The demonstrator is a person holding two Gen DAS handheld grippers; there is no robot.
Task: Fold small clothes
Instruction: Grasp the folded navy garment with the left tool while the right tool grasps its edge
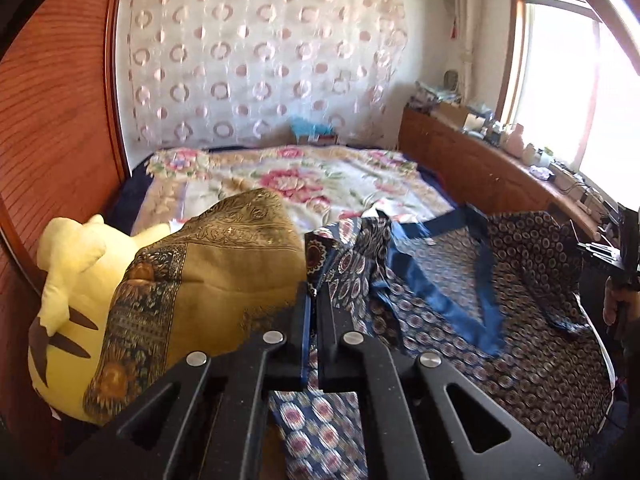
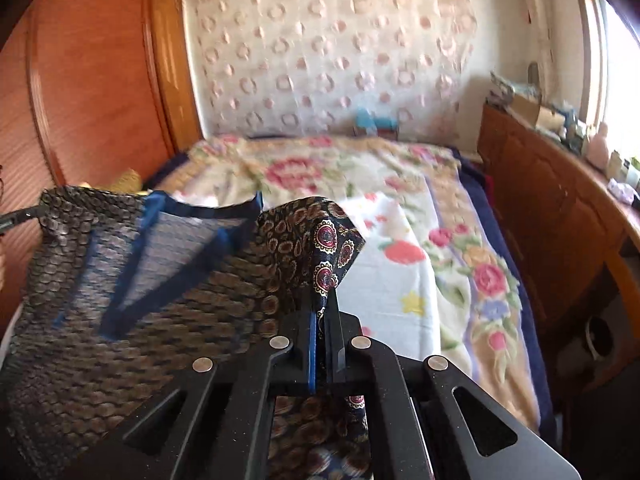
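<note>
The patterned garment [image 1: 500, 300] is held up over the bed [image 1: 320, 176], unfolded, so the folding is judged barely begun. One corner is pinched in the left tool [image 1: 314, 300], another in the right tool [image 2: 324, 316]. Open floral blanket lies ahead; a cushion [image 1: 208, 276] crowds the left

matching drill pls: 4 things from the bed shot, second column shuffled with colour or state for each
Things:
1. plush toy
2. patterned garment
3. bed blanket
4. left tongs

Colour or state:
A. cream with pink flowers
B. shut on fabric
C. pale yellow with brown marks
D. dark navy print with blue trim

Pairs: 1-C, 2-D, 3-A, 4-B
</note>
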